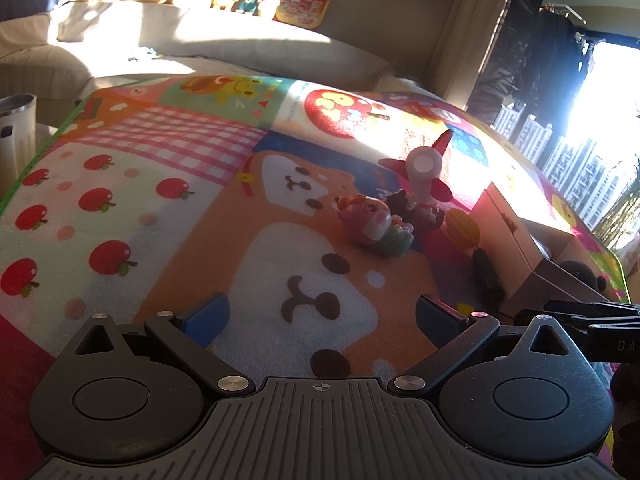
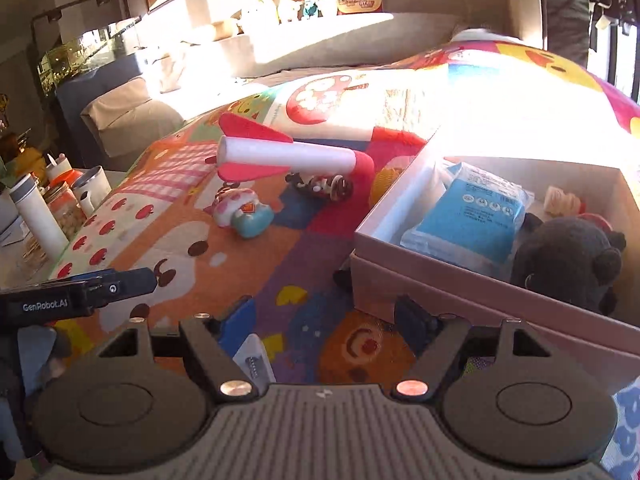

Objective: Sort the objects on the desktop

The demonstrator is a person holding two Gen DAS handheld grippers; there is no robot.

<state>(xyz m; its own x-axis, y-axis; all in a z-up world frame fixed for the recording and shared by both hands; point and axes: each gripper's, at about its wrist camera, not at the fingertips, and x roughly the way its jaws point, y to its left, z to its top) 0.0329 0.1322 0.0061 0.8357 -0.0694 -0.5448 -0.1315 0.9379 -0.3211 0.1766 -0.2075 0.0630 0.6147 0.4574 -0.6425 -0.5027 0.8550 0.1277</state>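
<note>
On the cartoon-printed play mat (image 2: 280, 264) the loose toys sit in a small cluster: a white foam rocket with red fins and red nose (image 2: 288, 156) lies on its side, a small dark figurine (image 2: 324, 188) is just beside its nose end, and a pink-and-teal round toy figure (image 2: 244, 212) rests a little nearer to me. To their right stands an open pink cardboard box (image 2: 440, 292); inside it I can see a blue plastic packet (image 2: 476, 216), a black plush bear (image 2: 568, 260) against the near wall, and a white rolled item along the left wall. My right gripper (image 2: 328, 320) hovers low over the mat just in front of the box's near corner, its jaws spread wide with nothing between them. My left gripper (image 1: 320, 316) hangs over the mat's dog-face print, well short of the toys, its jaws likewise apart and empty. From the left wrist view a black cylindrical object (image 1: 486, 276) lies against the box's side. Beyond the mat's far edge are a sunlit sofa and a row of plush toys.
</note>
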